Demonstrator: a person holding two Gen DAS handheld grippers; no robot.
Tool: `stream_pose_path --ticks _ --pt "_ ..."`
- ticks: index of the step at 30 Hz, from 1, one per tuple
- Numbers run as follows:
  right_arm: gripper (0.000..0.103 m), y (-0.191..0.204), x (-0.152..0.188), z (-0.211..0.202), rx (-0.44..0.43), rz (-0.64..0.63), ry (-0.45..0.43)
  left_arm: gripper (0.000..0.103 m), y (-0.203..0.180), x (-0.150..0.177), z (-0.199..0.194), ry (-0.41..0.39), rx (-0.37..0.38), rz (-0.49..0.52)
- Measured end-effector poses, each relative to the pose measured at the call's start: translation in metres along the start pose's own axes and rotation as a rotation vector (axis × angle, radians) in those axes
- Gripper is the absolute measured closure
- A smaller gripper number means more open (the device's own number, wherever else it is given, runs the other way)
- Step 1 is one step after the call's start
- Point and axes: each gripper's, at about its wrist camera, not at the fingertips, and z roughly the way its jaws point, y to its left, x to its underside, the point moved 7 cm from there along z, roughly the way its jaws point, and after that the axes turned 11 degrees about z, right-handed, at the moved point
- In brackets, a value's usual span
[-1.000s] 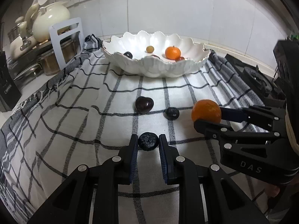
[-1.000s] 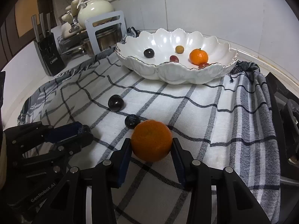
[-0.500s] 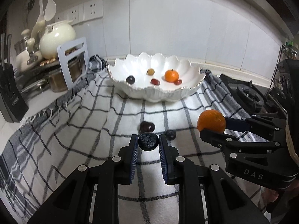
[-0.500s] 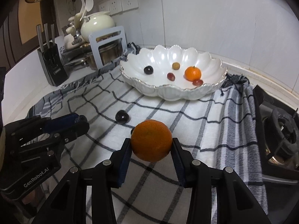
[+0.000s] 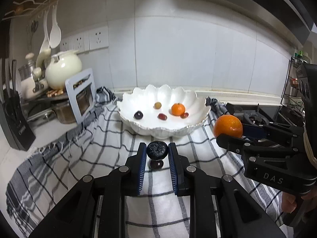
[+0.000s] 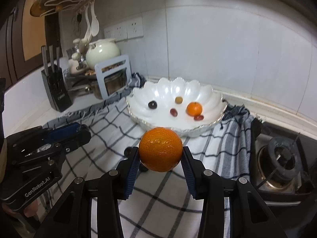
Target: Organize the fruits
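Both grippers have risen from the cloth since 1 second ago, carrying their fruit toward the bowl. Held clear above the checked cloth (image 5: 111, 138), the wrinkled dark fruit (image 5: 157, 150) sits pinched between the blue-padded fingers (image 5: 141, 164) of the left gripper (image 5: 157, 154), just in front of the white scalloped bowl (image 5: 150, 130). Directly below it on the cloth lies a dark red fruit (image 5: 156, 164). Off to the right, the right gripper (image 6: 160, 158) clamps the large orange (image 6: 160, 149) between its fingers, also lifted off the cloth and near the bowl's front rim. Inside the bowl rest 5 pieces: a small orange (image 5: 178, 109), a dark grape (image 5: 138, 115), a yellowish grape (image 5: 157, 105) and 2 red grapes (image 5: 162, 116). Left of the bowl on the counter (image 6: 29, 111) stand a knife block (image 6: 56, 91), a cream teapot (image 5: 63, 71) and a metal pot behind a white rack (image 5: 81, 97). A gas stove burner (image 6: 281, 158) sits at the right.
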Motion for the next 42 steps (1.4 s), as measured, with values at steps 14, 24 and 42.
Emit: stream_pose_path --ticks 14,24,42 --pt "0.059 0.007 -0.037 -0.017 0.033 -0.003 -0.111 0.080 0.021 -0.042 -0.016 -0.126 -0.044 0.023" --pt "0.059 0.004 -0.057 -0.009 0.062 0.020 -0.128 0.080 0.035 -0.061 -0.010 -0.165 -0.075 0.038" --pt "0.059 0.000 -0.087 0.039 0.101 0.012 -0.101 0.080 0.061 -0.085 0.048 -0.117 -0.047 0.009"
